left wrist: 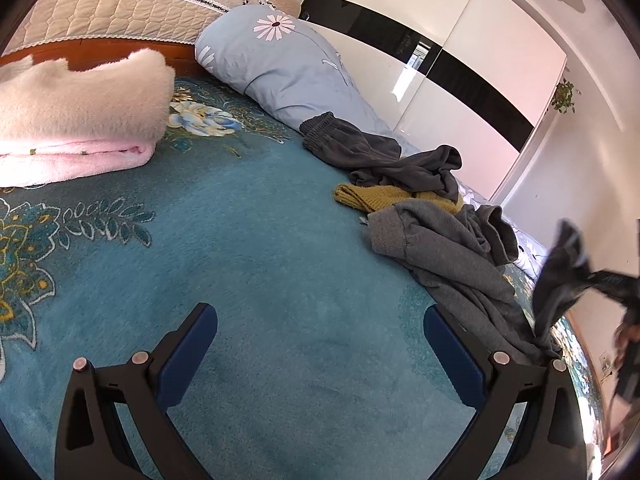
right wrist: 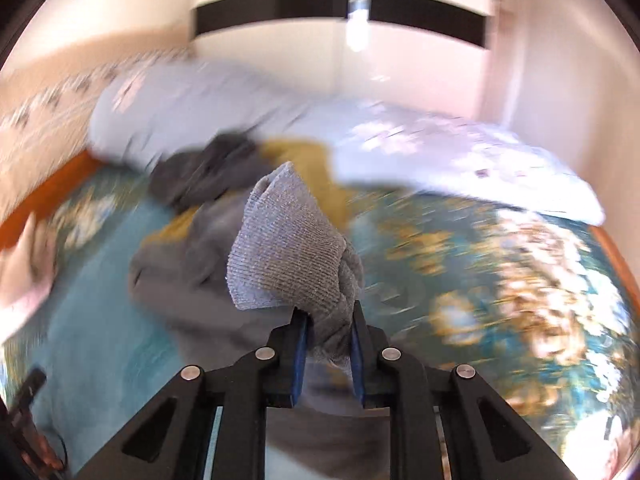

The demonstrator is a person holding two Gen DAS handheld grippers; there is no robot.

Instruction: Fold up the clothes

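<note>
A pile of clothes lies on the teal flowered bedspread [left wrist: 248,248]: a grey sweatshirt [left wrist: 452,252], a mustard knit [left wrist: 384,196] and dark grey trousers [left wrist: 360,148]. My left gripper [left wrist: 320,344] hangs open over bare bedspread, left of the pile, with nothing between its fingers. At the far right of the left wrist view, my right gripper [left wrist: 600,276] lifts an edge of the grey sweatshirt off the bed. In the blurred right wrist view, my right gripper [right wrist: 330,320] is shut on the sweatshirt's ribbed grey cuff [right wrist: 288,248], and the rest of the garment [right wrist: 192,264] trails below.
A folded pink and cream blanket [left wrist: 76,120] lies at the left near the wooden headboard. A pale blue flowered pillow [left wrist: 288,64] lies behind the pile. White wardrobe doors [left wrist: 460,92] with a black band stand beyond the bed. The bed's right edge [right wrist: 616,256] is near.
</note>
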